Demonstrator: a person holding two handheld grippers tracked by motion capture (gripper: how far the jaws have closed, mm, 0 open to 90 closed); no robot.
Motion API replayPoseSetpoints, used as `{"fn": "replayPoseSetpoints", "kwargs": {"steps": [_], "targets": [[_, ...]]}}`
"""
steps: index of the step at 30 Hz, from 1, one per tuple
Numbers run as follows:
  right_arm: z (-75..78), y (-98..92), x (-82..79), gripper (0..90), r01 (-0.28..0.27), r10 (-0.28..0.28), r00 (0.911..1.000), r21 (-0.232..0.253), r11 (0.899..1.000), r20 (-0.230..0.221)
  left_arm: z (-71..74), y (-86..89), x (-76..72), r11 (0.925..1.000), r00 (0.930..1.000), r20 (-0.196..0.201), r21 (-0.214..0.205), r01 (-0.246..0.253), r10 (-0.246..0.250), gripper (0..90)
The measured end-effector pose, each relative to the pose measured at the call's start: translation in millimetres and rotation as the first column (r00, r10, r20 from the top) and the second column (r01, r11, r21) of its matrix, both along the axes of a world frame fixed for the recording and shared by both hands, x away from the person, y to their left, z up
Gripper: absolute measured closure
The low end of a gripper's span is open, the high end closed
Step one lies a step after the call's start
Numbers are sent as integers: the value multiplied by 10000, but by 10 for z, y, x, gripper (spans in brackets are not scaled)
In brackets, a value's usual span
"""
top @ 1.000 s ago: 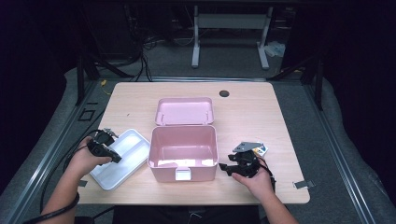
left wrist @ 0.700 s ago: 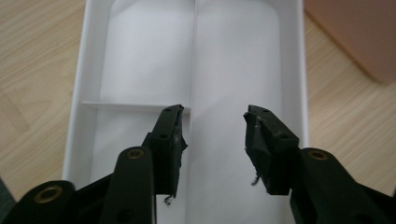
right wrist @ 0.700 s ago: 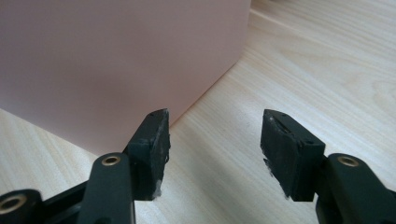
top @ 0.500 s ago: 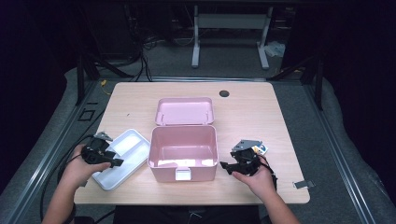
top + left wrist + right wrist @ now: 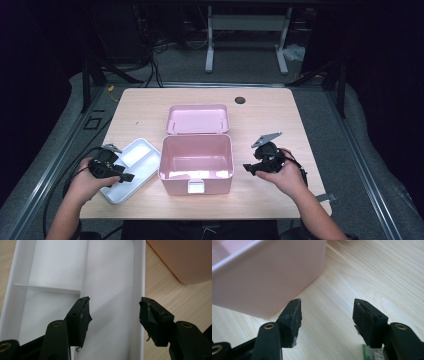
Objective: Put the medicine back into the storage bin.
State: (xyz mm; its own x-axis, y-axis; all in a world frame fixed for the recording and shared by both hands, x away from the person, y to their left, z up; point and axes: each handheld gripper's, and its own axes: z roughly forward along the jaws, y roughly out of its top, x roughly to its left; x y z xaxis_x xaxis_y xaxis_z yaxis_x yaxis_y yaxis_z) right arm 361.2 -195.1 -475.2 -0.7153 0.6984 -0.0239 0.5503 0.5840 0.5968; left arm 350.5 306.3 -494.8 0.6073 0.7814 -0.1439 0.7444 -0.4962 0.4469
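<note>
White tray [image 5: 131,167], divided into compartments, lies under the wide-open left gripper [image 5: 113,312]; right gripper [image 5: 325,312] wide, empty.

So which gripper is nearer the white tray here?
Left. The left gripper hangs open right over the white tray, its jaws above the tray's long compartment. The right gripper is across the pink box, open over bare table.

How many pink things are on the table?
2. The open pink box sits near the table's front edge, in the middle. The pink lid lies flat just behind it, touching its back. A white tray lies to the box's left.
</note>
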Motion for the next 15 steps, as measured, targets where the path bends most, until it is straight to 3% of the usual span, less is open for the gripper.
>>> {"fn": "replayPoseSetpoints", "kwargs": {"steps": [4, 6, 15], "targets": [[57, -22, 116, 396, -137, 118, 9996, -778, 9969, -247, 7, -23, -11, 9999, 9999, -87, 46, 119, -119, 425], [73, -37, 168, 406, -187, 154, 9993, -1013, 9947, -336, 7, -40, -15, 9998, 9996, -238, -80, 163, -165, 424], [130, -78, 338, 393, -209, 66, 9974, -2009, 9794, -717, 12, -64, -29, 9995, 9995, -102, 39, 301, -301, 415]]}}
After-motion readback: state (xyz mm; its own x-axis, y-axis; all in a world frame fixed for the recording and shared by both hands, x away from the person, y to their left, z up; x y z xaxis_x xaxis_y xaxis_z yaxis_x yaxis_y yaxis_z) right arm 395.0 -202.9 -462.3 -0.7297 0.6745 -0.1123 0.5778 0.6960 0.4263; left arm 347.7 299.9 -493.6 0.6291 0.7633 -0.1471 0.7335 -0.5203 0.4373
